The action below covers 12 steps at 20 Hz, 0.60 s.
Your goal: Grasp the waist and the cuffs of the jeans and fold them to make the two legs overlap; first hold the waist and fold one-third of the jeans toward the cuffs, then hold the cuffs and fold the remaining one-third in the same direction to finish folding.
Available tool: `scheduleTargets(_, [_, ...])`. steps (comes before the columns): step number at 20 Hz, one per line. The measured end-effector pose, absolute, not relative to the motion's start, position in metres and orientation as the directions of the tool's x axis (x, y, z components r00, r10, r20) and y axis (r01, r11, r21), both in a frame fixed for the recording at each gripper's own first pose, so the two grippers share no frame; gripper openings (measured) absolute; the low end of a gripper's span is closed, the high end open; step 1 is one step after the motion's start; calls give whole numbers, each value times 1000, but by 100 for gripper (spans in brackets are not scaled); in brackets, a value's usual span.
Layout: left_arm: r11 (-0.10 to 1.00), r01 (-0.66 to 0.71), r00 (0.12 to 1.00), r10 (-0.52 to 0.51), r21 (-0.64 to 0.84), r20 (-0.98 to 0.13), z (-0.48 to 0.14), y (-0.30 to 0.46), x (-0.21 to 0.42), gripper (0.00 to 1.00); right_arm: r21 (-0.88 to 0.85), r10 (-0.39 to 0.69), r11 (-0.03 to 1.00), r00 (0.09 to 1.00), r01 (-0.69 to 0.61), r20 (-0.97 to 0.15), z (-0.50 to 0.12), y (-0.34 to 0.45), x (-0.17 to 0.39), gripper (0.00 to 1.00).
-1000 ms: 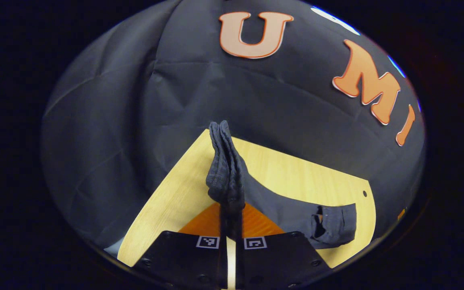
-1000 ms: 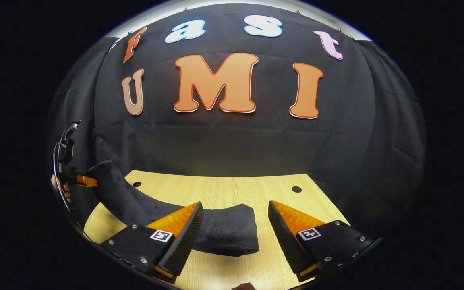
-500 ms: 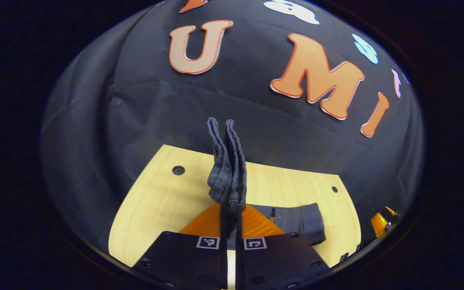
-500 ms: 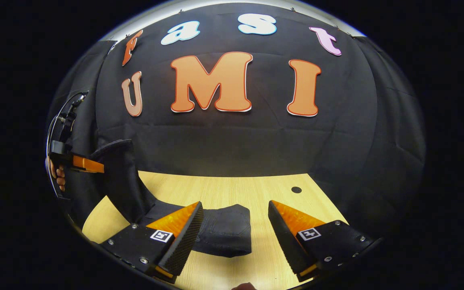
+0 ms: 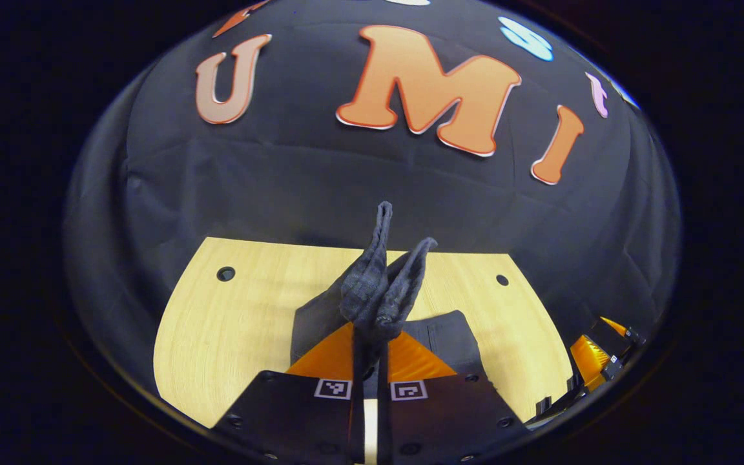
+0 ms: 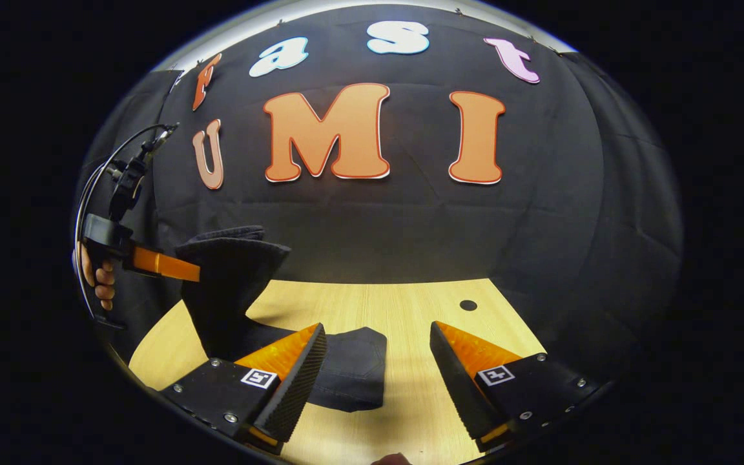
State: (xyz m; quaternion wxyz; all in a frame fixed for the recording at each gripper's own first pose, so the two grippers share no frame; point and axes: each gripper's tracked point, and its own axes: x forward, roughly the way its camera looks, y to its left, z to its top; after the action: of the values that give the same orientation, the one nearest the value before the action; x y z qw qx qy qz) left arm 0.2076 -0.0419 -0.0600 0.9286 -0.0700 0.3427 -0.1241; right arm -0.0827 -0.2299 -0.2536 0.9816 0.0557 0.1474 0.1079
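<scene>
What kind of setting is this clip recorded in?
Most likely a staged recording booth, not a home: black cloth hangs as a backdrop behind a bare wooden table with drilled holes, and dark jeans are being folded by a handheld left gripper.

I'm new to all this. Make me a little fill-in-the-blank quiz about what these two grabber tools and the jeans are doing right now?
1. The left gripper is ____ on an end of the jeans.
2. The right gripper has its jaws ____.
3. The rest of the jeans lies on the wooden ____.
4. The left gripper holds its end of the jeans ____ the table.

Missing words: shut; open; table; above
</scene>
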Motion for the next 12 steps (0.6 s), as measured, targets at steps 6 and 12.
scheduleTargets(6, [966,185,705,-259,-182,-660,-75,-93,212,7,168,229,968,928,-186,-293,-273,-262,-73,97])
scheduleTargets(12, [964,225,655,-259,-144,-710,-104,-154,208,8,194,232,965,922,-177,-312,-290,-286,-64,97])
